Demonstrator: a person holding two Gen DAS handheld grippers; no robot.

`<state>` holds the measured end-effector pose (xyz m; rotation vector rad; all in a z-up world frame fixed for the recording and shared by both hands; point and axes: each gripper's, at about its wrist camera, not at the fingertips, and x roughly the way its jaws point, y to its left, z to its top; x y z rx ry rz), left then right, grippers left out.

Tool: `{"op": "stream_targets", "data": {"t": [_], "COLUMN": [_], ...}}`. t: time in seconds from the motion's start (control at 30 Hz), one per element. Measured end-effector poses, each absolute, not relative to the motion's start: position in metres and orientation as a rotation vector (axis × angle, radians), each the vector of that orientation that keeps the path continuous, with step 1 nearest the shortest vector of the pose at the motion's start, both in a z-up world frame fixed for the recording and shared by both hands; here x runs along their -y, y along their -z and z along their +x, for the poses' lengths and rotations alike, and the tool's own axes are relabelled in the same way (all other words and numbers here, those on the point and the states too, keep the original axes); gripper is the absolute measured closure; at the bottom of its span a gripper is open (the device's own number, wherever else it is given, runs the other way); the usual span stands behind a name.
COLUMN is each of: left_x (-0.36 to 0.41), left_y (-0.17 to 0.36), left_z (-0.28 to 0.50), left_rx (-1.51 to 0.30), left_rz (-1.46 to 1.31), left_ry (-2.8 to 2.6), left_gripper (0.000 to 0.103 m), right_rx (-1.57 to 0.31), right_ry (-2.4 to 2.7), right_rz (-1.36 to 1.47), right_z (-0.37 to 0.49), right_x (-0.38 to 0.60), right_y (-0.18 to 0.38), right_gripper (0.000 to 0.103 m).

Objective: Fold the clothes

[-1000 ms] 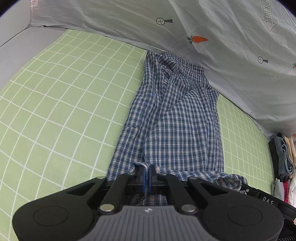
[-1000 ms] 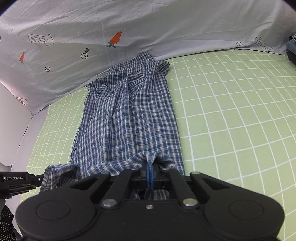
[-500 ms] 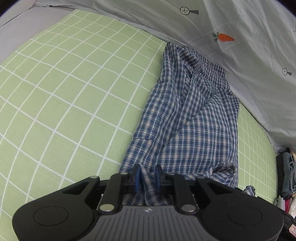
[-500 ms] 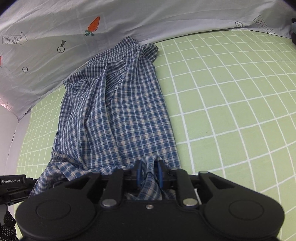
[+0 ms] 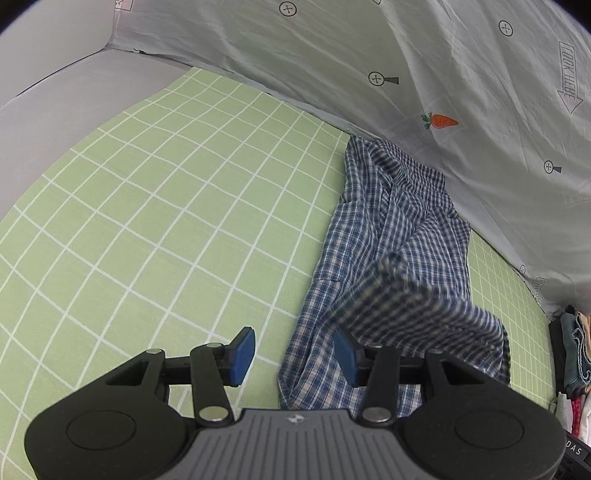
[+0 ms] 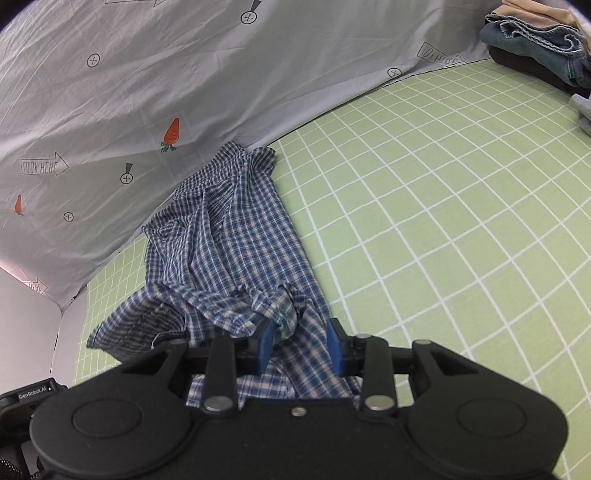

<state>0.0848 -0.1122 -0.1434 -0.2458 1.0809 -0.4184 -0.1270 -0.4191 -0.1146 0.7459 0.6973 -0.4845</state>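
Observation:
A blue checked shirt (image 5: 399, 229) lies lengthwise on the green checked bed sheet (image 5: 166, 221), its far end against a grey printed cloth. My left gripper (image 5: 294, 356) hovers at the shirt's near left edge. Its jaws are opening wide and the pads press on nothing. A blurred flap of the hem (image 5: 413, 306) falls over its right finger. In the right wrist view the shirt (image 6: 236, 236) has its near hem bunched (image 6: 273, 306) just ahead of my right gripper (image 6: 300, 347). Those jaws are opening too, with loose cloth lying between the blue pads.
A grey cloth with carrot prints (image 5: 424, 74) rises behind the shirt. Folded clothes are stacked at the right edge (image 5: 570, 350), also seen at the top right as a pile with jeans (image 6: 535, 33). Bare green sheet (image 6: 443, 221) stretches right of the shirt.
Both grippers were shut on the shirt's near hem; now both have opened. The hem has dropped onto the shirt in a loose fold, and both grippers have shifted sideways.

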Motion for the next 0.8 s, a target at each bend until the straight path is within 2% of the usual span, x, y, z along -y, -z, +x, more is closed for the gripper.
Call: {"op": "stream_targets", "data": {"t": [0.33,0.4,0.47,0.7,0.8], "left_x": [0.119,0.117,0.116,0.114,0.116], "left_y": [0.157,0.157,0.156,0.158,0.159], "left_z": [0.061,0.061,0.063,0.072,0.076], "left_rx": [-1.121,-1.119,-1.119,-1.126,-1.128], "left_rz": [-0.129,-0.128,-0.134,-0.161,-0.163], "left_ry": [0.473,0.471,0.460,0.429,0.417], "left_gripper": [0.053,0.053,0.053,0.053,0.053], "right_rx": [-0.794,-0.812,-0.811,-0.609,-0.595], "right_ry": [0.420,0.405,0.370,0.221,0.191], "right_rz": [0.740,0.742,0.758,0.789,0.754], "right_z": [-0.112,-0.105,-0.099,-0.058,-0.028], "right_x": [0.404,0.404,0.406,0.422,0.423], "right_y": [0.139,0.143,0.142,0.089,0.084], "right_gripper": [0.070,0.076,0.102,0.103,0.103]}}
